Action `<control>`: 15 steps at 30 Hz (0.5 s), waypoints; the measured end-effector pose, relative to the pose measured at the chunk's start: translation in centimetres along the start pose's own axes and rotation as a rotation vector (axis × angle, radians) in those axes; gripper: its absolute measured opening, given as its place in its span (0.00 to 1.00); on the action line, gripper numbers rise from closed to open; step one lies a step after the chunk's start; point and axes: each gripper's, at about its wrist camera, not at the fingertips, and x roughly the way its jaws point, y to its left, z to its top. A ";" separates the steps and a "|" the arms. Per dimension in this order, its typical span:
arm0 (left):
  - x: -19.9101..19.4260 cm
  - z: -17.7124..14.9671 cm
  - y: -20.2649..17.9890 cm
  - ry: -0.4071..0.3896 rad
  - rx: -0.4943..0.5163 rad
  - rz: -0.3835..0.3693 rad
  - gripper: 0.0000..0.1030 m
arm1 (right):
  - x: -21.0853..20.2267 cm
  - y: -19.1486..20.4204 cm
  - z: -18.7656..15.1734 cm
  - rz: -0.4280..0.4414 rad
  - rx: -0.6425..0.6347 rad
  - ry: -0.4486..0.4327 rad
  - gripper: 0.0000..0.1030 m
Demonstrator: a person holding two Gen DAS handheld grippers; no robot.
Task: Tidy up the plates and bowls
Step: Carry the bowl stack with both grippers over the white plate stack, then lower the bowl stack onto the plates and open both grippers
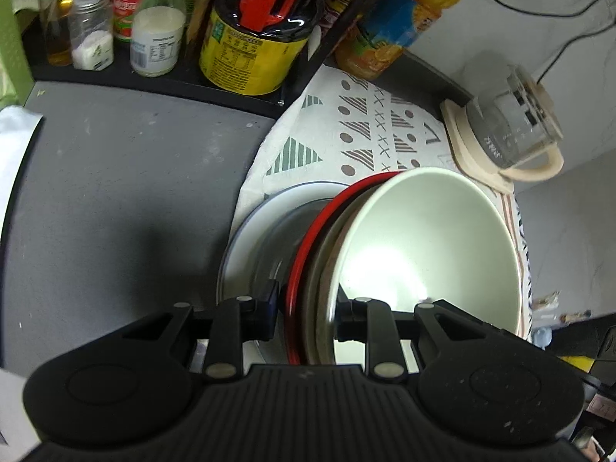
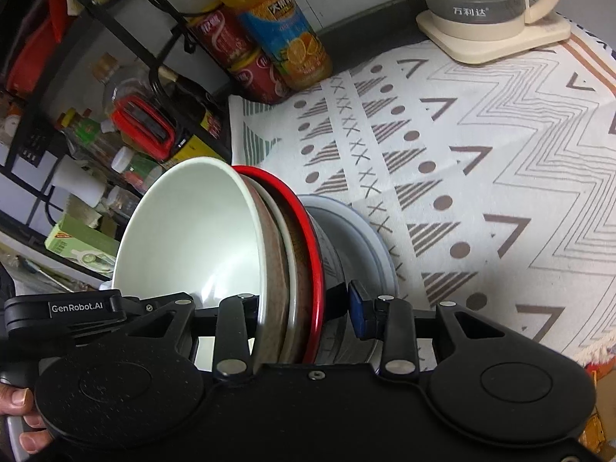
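Observation:
A nested stack of dishes is held between both grippers: a white bowl [image 1: 431,238] on top, brownish bowls under it, and a red-rimmed plate [image 1: 308,246] at the bottom. Beneath them a grey-blue plate with a steel bowl [image 1: 250,238] rests on the patterned cloth. My left gripper [image 1: 306,319] is shut on the stack's rim. In the right wrist view the white bowl [image 2: 192,231] and red-rimmed plate [image 2: 313,246] are clamped by my right gripper [image 2: 304,319] on the opposite rim, above the grey-blue plate [image 2: 369,238].
A dark rack [image 1: 154,77] holds bottles and jars behind a grey counter [image 1: 115,192]. An orange juice bottle [image 2: 285,34] and red cans [image 2: 238,61] stand at the cloth's back edge. A glass kettle [image 2: 492,4] sits on a cream base at the back right.

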 end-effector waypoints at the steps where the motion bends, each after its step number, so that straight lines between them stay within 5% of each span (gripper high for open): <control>1: 0.2 0.1 0.2 0.004 0.004 -0.005 0.24 | 0.2 0.0 -0.1 -0.007 0.001 0.000 0.33; 15: 2.1 0.7 0.2 0.046 0.047 -0.026 0.25 | 1.7 -0.8 -0.9 -0.059 0.062 0.007 0.33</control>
